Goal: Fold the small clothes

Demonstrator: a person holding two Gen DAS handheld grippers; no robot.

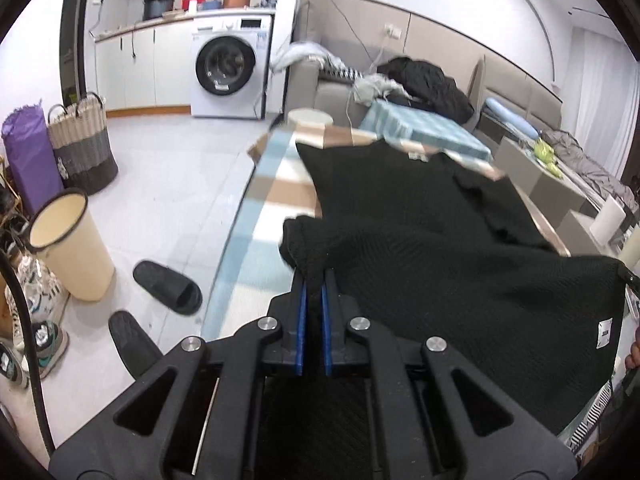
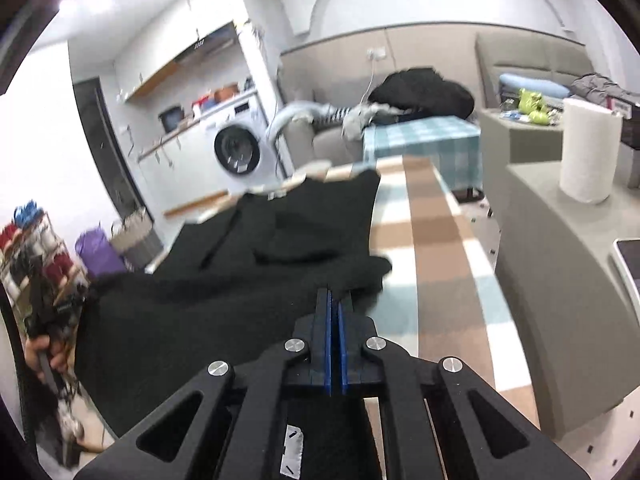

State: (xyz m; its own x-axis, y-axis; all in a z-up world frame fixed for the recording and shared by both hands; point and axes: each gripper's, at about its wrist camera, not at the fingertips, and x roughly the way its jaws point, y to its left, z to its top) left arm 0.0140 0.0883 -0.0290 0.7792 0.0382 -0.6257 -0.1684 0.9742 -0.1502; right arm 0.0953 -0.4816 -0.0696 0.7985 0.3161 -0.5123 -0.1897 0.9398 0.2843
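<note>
Black knit garment [image 1: 420, 216] is lying across the checked tablecloth [image 1: 276, 184], its near corners being pinched by the left gripper [image 1: 314, 280] and right gripper [image 2: 334, 300]; its white tags [image 1: 604, 332] are proving unreadable.

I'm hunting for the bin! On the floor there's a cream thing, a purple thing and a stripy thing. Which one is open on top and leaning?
The cream plastic bin with the dark rim. It tilts, open-mouthed, nearest the black slipper; the purple bag and striped woven basket stand upright behind.

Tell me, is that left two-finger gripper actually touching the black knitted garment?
Touching. In the left wrist view the left gripper has its blue pads closed on a bunched corner of the black knitted garment, with no gap.
</note>
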